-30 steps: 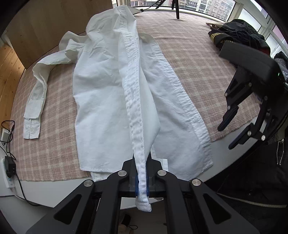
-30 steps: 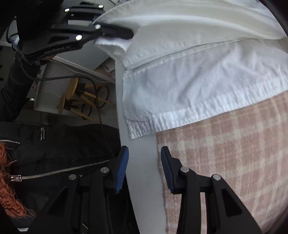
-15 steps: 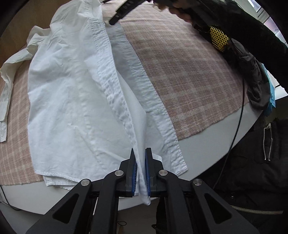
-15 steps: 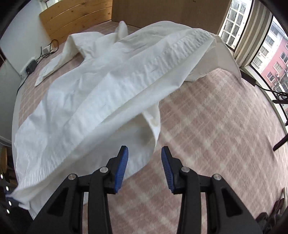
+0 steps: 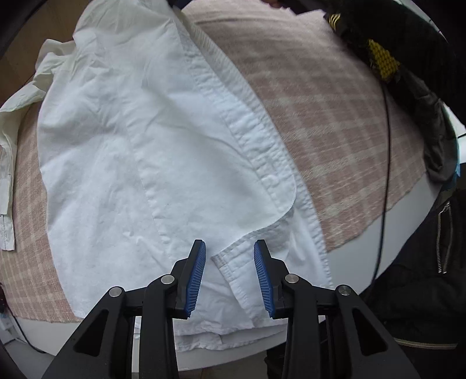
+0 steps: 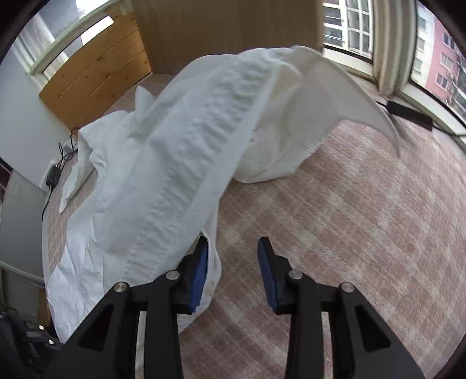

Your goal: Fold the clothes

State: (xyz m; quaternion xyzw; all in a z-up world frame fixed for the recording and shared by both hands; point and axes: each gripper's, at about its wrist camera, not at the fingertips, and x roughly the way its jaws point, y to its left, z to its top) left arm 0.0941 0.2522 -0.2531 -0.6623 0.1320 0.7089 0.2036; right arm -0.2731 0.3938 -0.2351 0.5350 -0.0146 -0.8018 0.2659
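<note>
One crinkled white cotton shirt [image 5: 163, 151] on checked cloth [image 5: 335, 122].

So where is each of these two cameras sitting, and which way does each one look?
Left wrist: on the left tool, looking almost straight down at the white shirt's hem on the checked cloth; its blue pads are opening, hem corner between them; a dark sleeve shows at top right.
Right wrist: on the right tool, angled down across the table toward the windows; pads closing, apart over bare cloth.
Shared: shirt and cloth.
</note>
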